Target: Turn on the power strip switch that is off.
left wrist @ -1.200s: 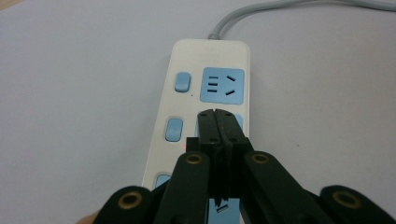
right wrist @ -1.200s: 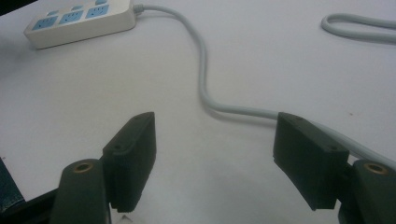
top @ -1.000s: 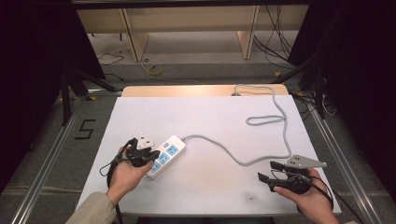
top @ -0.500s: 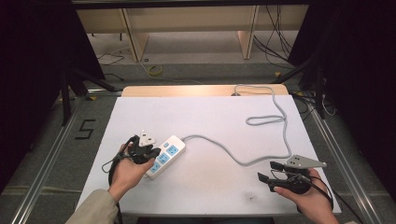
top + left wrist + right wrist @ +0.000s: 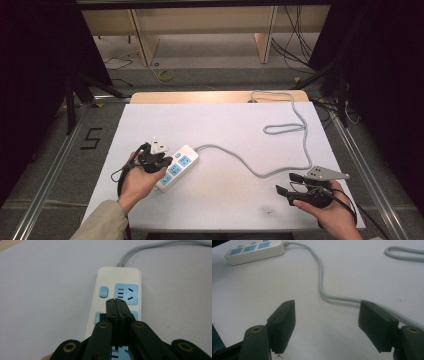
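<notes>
Presently the left hand-held gripper (image 5: 117,302), jaws together, hovers over the power strip (image 5: 120,287), apparently about to press its switch (image 5: 103,292); the right hand-held gripper (image 5: 325,326) waits agape.

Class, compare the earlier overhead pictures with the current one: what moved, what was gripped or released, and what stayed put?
Nothing visibly changed. The left gripper, jaws shut, stays over the power strip; the right gripper stays open beside the cable, holding nothing.
</notes>
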{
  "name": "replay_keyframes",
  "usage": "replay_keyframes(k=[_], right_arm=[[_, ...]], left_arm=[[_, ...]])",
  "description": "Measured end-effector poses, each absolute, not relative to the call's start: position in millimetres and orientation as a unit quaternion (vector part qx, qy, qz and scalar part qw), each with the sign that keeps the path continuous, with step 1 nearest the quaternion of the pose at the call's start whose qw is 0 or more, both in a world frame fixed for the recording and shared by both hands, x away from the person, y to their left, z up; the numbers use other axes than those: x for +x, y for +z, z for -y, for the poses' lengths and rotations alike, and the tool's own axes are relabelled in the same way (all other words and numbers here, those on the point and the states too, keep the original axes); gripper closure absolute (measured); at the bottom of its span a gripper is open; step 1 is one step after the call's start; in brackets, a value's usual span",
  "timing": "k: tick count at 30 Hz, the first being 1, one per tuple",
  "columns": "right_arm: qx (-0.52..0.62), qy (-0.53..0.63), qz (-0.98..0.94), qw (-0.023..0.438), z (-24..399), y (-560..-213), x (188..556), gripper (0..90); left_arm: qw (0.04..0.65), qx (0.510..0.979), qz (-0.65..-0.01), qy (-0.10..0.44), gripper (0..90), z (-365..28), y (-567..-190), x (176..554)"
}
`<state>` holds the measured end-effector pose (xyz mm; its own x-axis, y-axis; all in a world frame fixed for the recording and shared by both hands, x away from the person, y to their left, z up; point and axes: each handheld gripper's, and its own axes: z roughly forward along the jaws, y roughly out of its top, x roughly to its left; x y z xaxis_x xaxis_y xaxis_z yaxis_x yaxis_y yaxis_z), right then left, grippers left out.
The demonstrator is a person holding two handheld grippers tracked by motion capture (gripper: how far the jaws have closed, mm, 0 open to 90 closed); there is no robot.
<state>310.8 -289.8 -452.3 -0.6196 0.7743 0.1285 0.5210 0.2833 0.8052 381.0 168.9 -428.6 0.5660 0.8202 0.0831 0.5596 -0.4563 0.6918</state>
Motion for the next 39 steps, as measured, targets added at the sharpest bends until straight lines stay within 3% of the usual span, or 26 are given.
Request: replay_keyframes(k=[39], right_arm=[[0.411, 0.432, -0.790, 0.143, 289.2, -453.0, 311.6, 30.6]], left_arm=[[0.300, 0.831, -0.422, 0.203, 89.8, -163.5, -424.7, 400.7]])
